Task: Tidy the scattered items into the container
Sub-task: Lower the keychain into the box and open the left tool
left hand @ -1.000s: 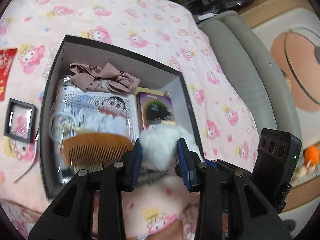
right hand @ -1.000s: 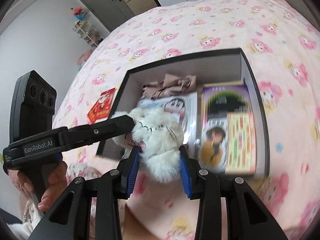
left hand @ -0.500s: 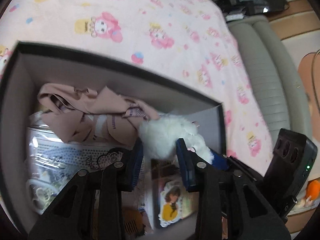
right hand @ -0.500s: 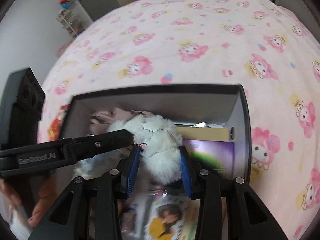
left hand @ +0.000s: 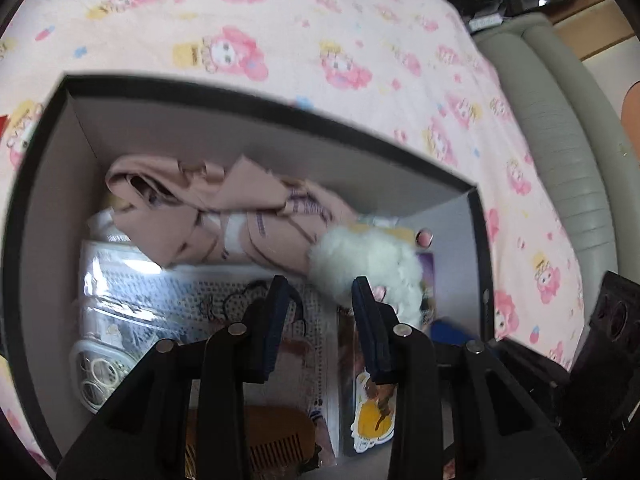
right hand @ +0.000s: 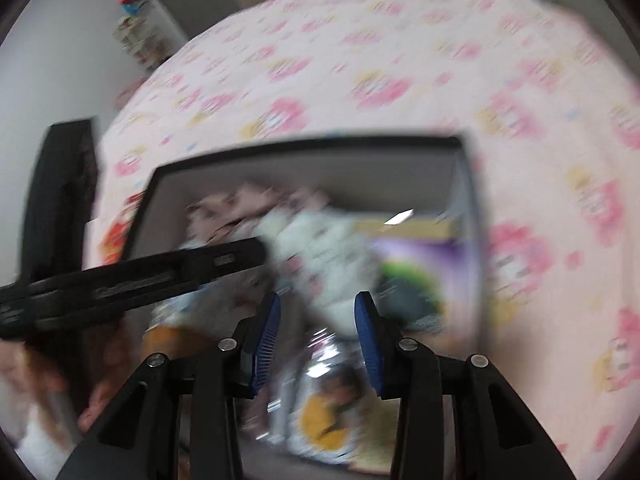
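Note:
A white plush toy (left hand: 370, 266) lies inside the black box (left hand: 256, 98), on top of the purple package (left hand: 425, 268) and against the pink cloth (left hand: 224, 216). My left gripper (left hand: 318, 320) is open and empty, its jaws just short of the toy. My right gripper (right hand: 316, 334) is open, and the toy (right hand: 332, 264) lies just beyond its jaws, free of them. The right wrist view is blurred by motion. The left gripper's arm crosses that view at the left (right hand: 132, 280).
The box stands on a pink cartoon-print bedsheet (left hand: 280, 28). It also holds a printed sheet (left hand: 192, 300), a wooden comb (left hand: 272, 436), a clear case of rings (left hand: 100, 372) and a card (left hand: 372, 412). A grey sofa (left hand: 560, 168) runs along the right.
Both grippers moved over the box and lowered the plush toy into it. The right gripper let go of the toy and pulled back. The left jaws no longer straddle it.

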Demonstrator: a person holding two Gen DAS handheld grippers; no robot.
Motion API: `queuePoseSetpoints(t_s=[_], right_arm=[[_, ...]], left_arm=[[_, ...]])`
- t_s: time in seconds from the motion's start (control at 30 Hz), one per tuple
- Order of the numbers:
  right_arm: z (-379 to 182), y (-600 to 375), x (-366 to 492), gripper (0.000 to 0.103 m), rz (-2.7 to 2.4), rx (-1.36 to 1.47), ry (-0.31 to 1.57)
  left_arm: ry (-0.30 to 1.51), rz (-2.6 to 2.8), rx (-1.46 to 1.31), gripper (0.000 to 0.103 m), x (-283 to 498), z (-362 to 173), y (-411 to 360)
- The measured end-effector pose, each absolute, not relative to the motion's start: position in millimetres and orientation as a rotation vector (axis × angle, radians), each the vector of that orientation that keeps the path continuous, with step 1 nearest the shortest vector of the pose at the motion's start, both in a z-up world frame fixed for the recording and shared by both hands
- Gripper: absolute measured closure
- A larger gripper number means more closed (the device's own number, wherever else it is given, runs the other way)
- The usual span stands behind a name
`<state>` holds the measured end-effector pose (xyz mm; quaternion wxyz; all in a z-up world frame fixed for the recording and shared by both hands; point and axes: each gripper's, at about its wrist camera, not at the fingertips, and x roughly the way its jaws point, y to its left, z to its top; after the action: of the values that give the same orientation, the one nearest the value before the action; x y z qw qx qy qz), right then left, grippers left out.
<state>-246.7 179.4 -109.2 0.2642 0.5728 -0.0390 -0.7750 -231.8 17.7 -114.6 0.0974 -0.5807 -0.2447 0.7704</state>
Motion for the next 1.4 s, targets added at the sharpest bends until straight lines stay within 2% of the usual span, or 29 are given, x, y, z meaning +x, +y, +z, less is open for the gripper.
queuePoseSetpoints(t_s=[0.07, 0.2, 0.4, 0.7, 0.9, 1.07, 1.13, 1.3, 1.4], right_arm=[[-124, 174, -251, 0.068, -2.015, 1.610, -0.138], [-141, 172, -267, 0.070, -2.113, 1.662, -0.069], [-140, 166, -286, 0.072, -2.217, 1.641, -0.004], [-107, 184, -269, 0.072, -2.209, 1.532, -0.088], [-112, 182, -275, 0.074, -2.290, 1.509, -0.043], [-117, 180, -274, 0.074, -2.268, 1.525, -0.042], [-105, 185, -265, 0.072, -2.326, 1.489, -0.023], [-75, 190, -243, 0.057, -2.425, 1.395, -0.031], [-63, 191, -225, 0.047, -2.488, 1.379, -0.026]], left_arm=[[-0.675, 2.256, -1.757, 0.071, -235, -120, 25], [-0.621, 2.250, -1.779, 0.071, -244, -125, 33], [-0.705, 2.259, -1.733, 0.071, -256, -120, 25], [-0.830, 2.351, -1.593, 0.071, -257, -108, 8], [-0.799, 2.263, -1.691, 0.071, -267, -127, 23], [-0.780, 2.315, -1.641, 0.071, -258, -110, 21], [-0.758, 2.361, -1.584, 0.070, -247, -97, 19], [-0.702, 2.405, -1.475, 0.051, -224, -69, 21], [-0.599, 2.482, -1.397, 0.050, -201, -46, 24]])
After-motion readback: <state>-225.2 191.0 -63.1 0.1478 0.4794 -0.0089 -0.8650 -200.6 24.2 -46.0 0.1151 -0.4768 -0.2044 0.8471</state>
